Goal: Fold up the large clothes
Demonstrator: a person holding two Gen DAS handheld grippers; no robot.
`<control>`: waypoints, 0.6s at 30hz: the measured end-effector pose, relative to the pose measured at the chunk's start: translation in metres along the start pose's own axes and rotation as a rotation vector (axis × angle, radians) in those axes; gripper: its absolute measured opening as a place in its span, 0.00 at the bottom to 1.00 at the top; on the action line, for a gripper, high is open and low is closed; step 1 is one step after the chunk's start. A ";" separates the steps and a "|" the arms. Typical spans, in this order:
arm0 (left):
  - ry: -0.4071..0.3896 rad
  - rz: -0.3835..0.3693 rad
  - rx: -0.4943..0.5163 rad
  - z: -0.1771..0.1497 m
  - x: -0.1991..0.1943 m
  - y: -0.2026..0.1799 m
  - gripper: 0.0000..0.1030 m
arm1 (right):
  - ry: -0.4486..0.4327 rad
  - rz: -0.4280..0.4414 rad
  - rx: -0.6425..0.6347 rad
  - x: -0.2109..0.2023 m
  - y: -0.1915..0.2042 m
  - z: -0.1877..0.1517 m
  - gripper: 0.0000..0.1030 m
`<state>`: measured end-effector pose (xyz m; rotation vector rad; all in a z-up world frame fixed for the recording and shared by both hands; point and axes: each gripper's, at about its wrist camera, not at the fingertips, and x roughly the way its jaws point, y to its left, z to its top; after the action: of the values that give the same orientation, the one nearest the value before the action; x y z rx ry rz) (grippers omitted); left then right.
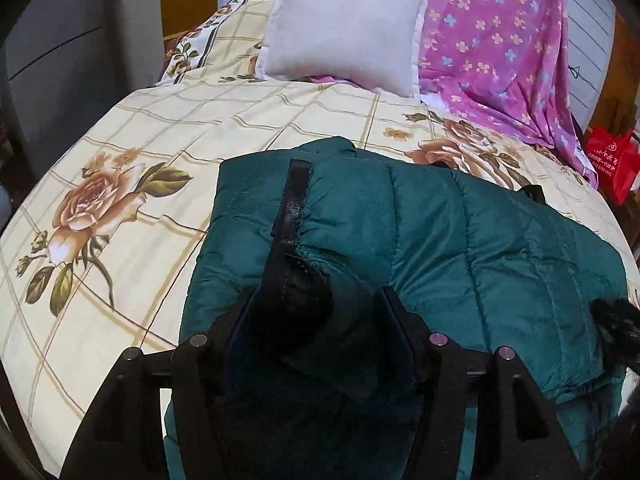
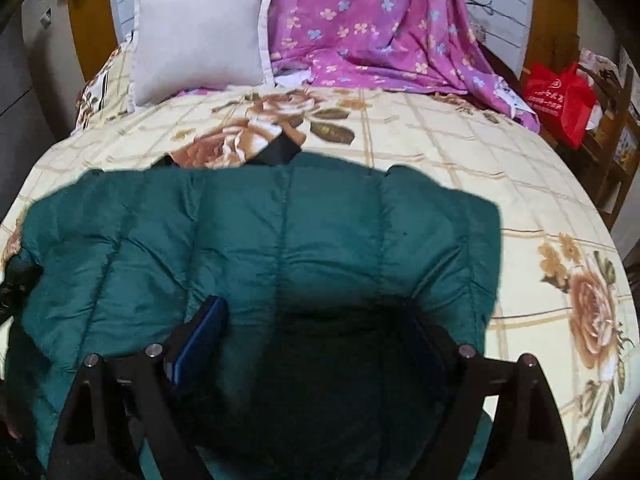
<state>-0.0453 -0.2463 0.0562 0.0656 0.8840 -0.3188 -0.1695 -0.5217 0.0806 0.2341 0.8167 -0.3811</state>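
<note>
With both the left hand-held gripper [image 1: 316,332] and the right hand-held gripper [image 2: 316,344] spread apart over the quilted teal padded jacket [image 2: 256,248] (lying folded below the grey pillow [image 2: 200,36] on the floral bed quilt [image 2: 460,152]), the next fold wants a pinch on both near corners evenly, I judge.

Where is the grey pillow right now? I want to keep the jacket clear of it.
The grey pillow leans at the head of the bed, upper left in the right wrist view, beside the purple floral sheet and well beyond the green jacket.

Bed [image 2: 460,152] in rose-print cover, teal quilted jacket [image 2: 280,240], white pillow [image 2: 200,36], purple floral sheet [image 2: 360,20]
</note>
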 end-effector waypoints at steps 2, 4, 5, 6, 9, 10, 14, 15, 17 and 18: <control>0.001 -0.005 -0.007 0.000 0.001 0.002 0.40 | -0.028 0.038 -0.007 -0.014 0.006 -0.002 0.86; -0.001 -0.002 -0.007 -0.001 0.001 0.002 0.40 | -0.044 0.059 -0.039 -0.021 0.017 -0.005 0.86; 0.000 -0.003 -0.007 0.000 0.001 0.002 0.40 | -0.036 0.063 -0.063 -0.019 0.025 -0.008 0.86; 0.000 0.000 -0.004 -0.001 0.001 0.002 0.40 | -0.017 0.057 -0.087 -0.013 0.033 -0.012 0.86; 0.004 -0.001 0.004 -0.001 0.000 0.000 0.40 | 0.024 0.001 -0.136 0.007 0.045 -0.024 0.87; 0.005 0.000 0.007 -0.001 0.000 0.000 0.40 | 0.020 0.004 -0.132 0.005 0.044 -0.024 0.87; 0.005 -0.001 0.004 -0.001 0.001 0.001 0.41 | -0.014 0.043 -0.083 -0.018 0.032 -0.020 0.87; 0.004 0.000 0.006 -0.001 0.001 0.000 0.41 | -0.032 0.034 -0.076 -0.025 0.028 -0.019 0.87; 0.001 0.004 0.007 -0.002 0.002 0.000 0.41 | -0.072 0.006 -0.048 -0.035 0.015 -0.018 0.87; -0.001 0.007 0.009 -0.003 0.002 0.000 0.41 | -0.083 -0.016 -0.028 -0.036 0.006 -0.017 0.87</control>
<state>-0.0462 -0.2468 0.0530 0.0768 0.8809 -0.3168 -0.2009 -0.5011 0.0964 0.1844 0.7421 -0.3917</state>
